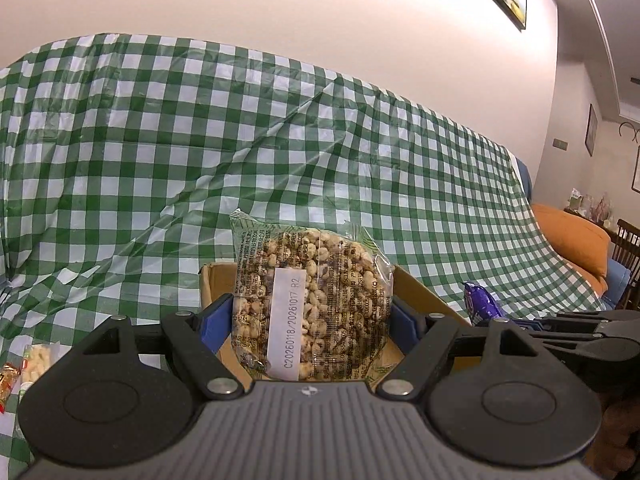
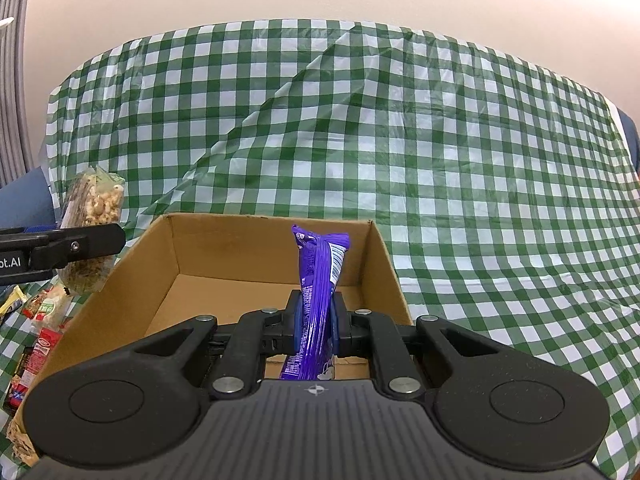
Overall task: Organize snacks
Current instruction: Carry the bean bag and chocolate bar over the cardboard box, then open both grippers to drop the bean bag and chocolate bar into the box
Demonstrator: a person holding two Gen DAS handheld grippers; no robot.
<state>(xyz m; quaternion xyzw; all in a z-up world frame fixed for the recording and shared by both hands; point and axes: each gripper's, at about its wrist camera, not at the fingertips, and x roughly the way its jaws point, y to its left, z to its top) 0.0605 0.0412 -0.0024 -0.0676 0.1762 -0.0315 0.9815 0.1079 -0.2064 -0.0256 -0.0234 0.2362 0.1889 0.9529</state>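
My left gripper [image 1: 310, 326] is shut on a clear pack of puffed grain snack [image 1: 312, 304], held upright by its two sides just above the near-left edge of a brown cardboard box [image 1: 218, 280]. From the right wrist view the same pack [image 2: 92, 216] hangs at the left, clamped by the left gripper's black finger [image 2: 80, 244]. My right gripper [image 2: 314, 324] is shut on a purple snack wrapper [image 2: 320, 276], standing on end over the inside of the open box [image 2: 224, 252]. That purple wrapper [image 1: 480, 300] also peeks out at the right in the left wrist view.
A green-and-white checked cloth [image 2: 440, 160] covers the surface and rises behind the box. Several loose snack packs [image 2: 36, 320] lie left of the box, with more snack packs [image 1: 24, 364] at the far left. An orange cushion [image 1: 572, 240] and a wooden chair [image 1: 628, 248] stand at the right.
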